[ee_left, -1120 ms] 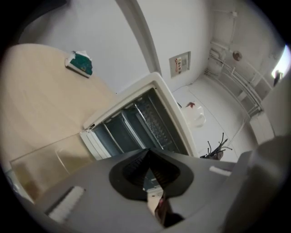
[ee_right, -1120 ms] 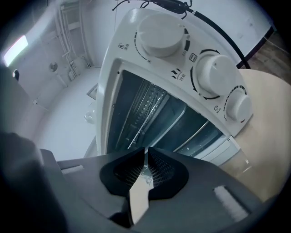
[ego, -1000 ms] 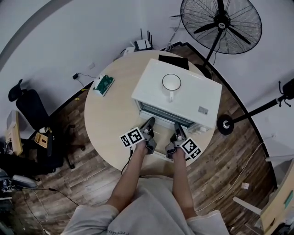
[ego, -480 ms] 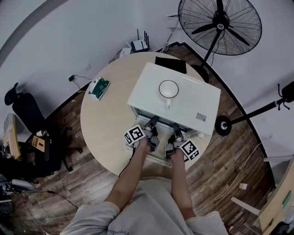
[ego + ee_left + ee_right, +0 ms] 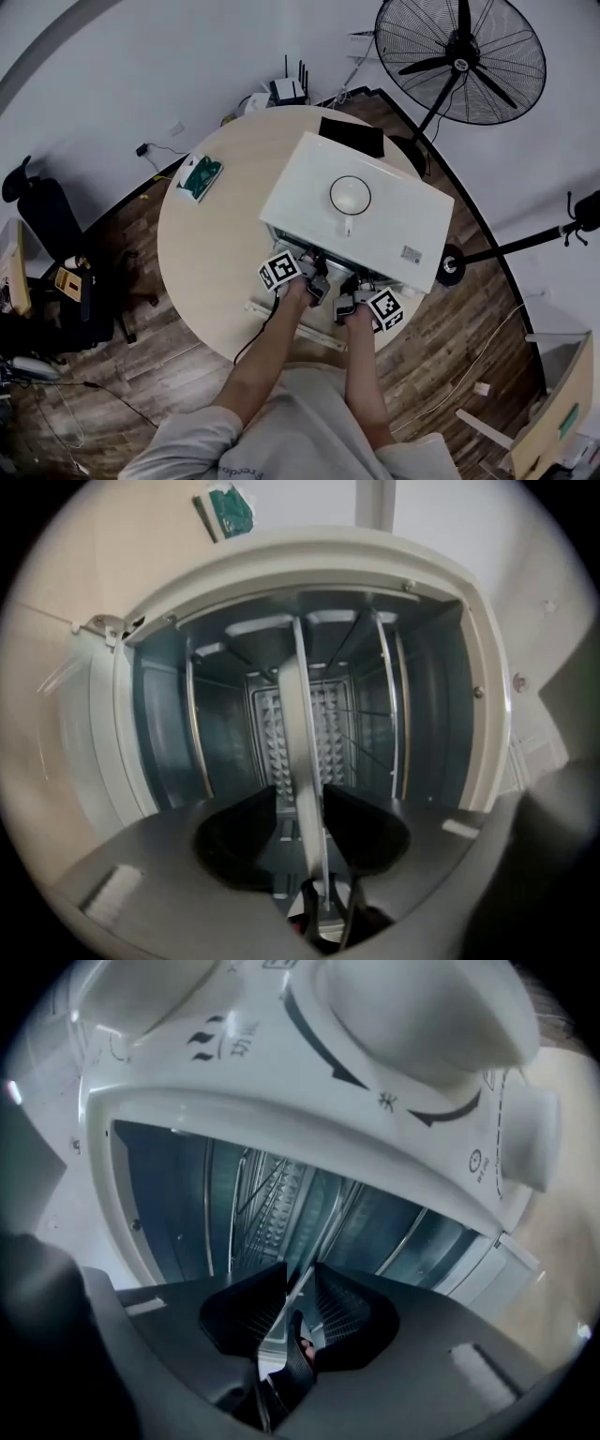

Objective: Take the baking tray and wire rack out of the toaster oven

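Note:
The white toaster oven [image 5: 356, 211] stands on the round table [image 5: 216, 253] with its door folded down. Both grippers reach into its mouth, side by side. In the left gripper view the baking tray [image 5: 298, 724] runs edge-on into the cavity. My left gripper [image 5: 300, 803] straddles its front edge, jaws a little apart, with a thin gap on one side. The wire rack [image 5: 361, 728] shows as thin rods beside the tray. My right gripper [image 5: 298, 1283] straddles the tray's thin rim [image 5: 274, 1330] the same way, and rack wires [image 5: 267, 1194] show deeper in. From the head view, left gripper [image 5: 317, 274] and right gripper [image 5: 353, 289] are half hidden under the oven front.
A white bowl [image 5: 348, 195] sits on top of the oven. The control knobs [image 5: 422, 1016] loom just beside the right gripper. A green box [image 5: 199, 173] lies at the table's far left, a black slab [image 5: 352, 136] behind the oven. A standing fan [image 5: 459, 61] is beyond.
Both grippers have moved forward from the lowered door into the oven mouth. Their fingertips are now under the oven's front edge.

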The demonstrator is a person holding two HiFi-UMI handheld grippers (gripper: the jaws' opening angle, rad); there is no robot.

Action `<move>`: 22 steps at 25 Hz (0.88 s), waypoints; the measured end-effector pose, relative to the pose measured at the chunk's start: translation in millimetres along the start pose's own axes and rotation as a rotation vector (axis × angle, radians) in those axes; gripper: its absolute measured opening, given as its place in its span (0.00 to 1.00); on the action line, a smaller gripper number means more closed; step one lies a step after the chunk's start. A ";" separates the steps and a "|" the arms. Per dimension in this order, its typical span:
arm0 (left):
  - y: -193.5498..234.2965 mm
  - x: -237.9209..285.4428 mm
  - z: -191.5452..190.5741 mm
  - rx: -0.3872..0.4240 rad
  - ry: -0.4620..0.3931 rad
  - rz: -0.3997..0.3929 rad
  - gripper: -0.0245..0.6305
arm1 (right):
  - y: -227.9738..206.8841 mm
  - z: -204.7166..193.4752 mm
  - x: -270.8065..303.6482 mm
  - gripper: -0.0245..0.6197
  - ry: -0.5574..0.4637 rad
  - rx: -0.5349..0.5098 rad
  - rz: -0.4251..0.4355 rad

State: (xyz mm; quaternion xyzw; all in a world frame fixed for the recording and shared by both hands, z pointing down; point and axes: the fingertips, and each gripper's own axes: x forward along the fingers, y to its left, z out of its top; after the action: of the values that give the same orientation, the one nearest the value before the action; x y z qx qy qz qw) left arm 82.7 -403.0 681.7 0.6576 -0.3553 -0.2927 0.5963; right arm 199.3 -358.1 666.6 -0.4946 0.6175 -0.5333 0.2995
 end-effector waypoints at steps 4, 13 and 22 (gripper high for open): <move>1.4 6.4 0.2 -0.030 -0.019 -0.007 0.29 | -1.2 1.6 2.0 0.16 -0.002 0.014 0.006; 4.7 3.6 -1.9 -0.084 -0.037 0.008 0.26 | -4.3 -1.1 -2.9 0.13 -0.015 0.101 0.001; 6.9 -16.7 -10.5 -0.121 -0.065 0.011 0.26 | -3.2 -13.2 -22.6 0.09 -0.018 0.152 0.002</move>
State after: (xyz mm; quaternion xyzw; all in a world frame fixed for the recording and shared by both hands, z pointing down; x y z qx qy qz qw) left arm 80.7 -383.6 689.2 0.6085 -0.3597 -0.3314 0.6249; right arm 195.9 -332.1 669.5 -0.4745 0.5729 -0.5741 0.3421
